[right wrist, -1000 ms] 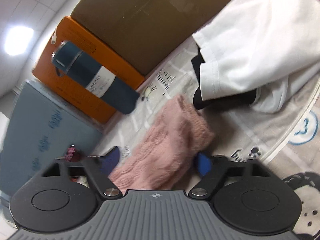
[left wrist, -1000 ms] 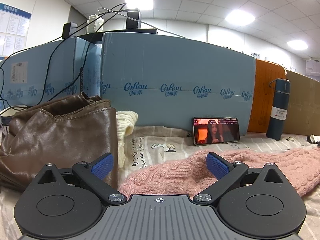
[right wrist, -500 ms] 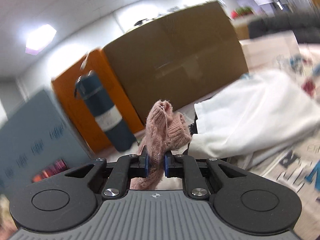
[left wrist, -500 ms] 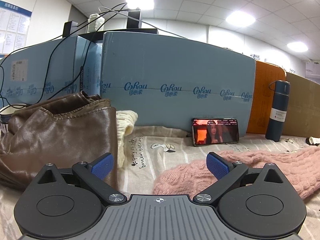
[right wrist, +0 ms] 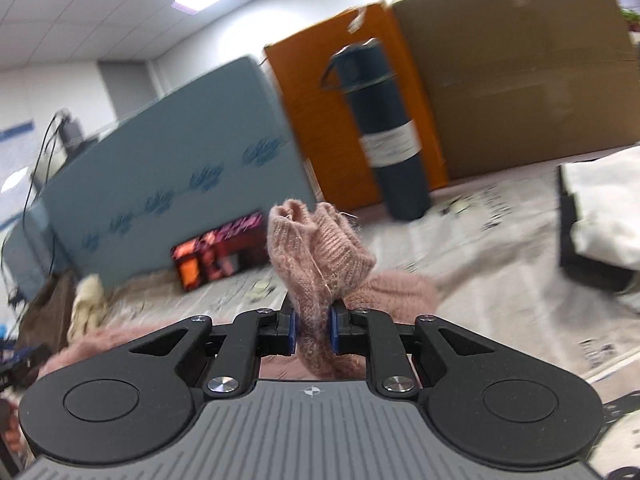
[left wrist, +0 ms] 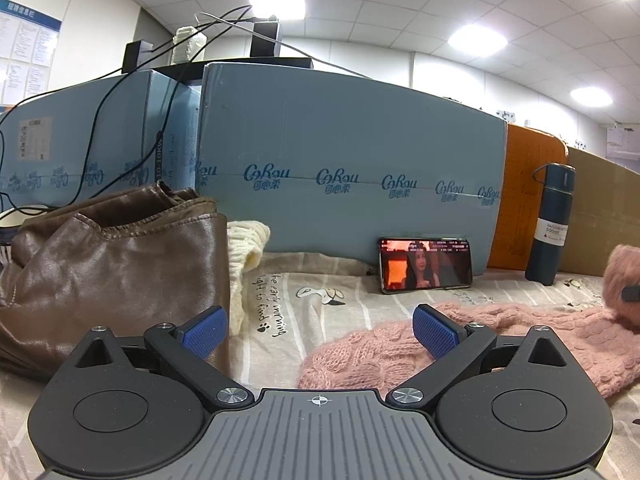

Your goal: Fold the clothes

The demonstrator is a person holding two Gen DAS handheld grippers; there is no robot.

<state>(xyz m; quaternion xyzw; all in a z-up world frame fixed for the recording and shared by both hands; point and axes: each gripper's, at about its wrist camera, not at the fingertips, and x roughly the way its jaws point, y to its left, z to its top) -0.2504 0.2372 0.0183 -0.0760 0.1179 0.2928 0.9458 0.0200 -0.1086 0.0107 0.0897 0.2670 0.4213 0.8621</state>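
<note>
Two grippers, one garment in work.

Item 1: right gripper [right wrist: 313, 334]. Its jaws have just been closing and now pinch a bunched cuff of the pink knit sweater [right wrist: 320, 248] between the blue pads; the cuff stands up above the pads, lifted clear of the printed bedsheet [right wrist: 500, 248]. Judged purpose: to carry that sleeve end across the garment for a fold.

Item 2: left gripper [left wrist: 318, 330]. Jaws spread wide, nothing between them; held low over the near edge of the sheet, just left of the sweater's body [left wrist: 400, 348], probably waiting to pin or take the other side.

Item 3: pink knit sweater, stretched left to right across the near sheet, its right end raised.

Item 4: brown leather garment [left wrist: 108, 264], heaped near left, with a cream knit [left wrist: 248, 244] behind it; apparently awaiting folding.

Item 5: phone [left wrist: 426, 266], propped far against the blue box [left wrist: 348, 152]; dark flask [left wrist: 550, 224], upright far right.
</note>
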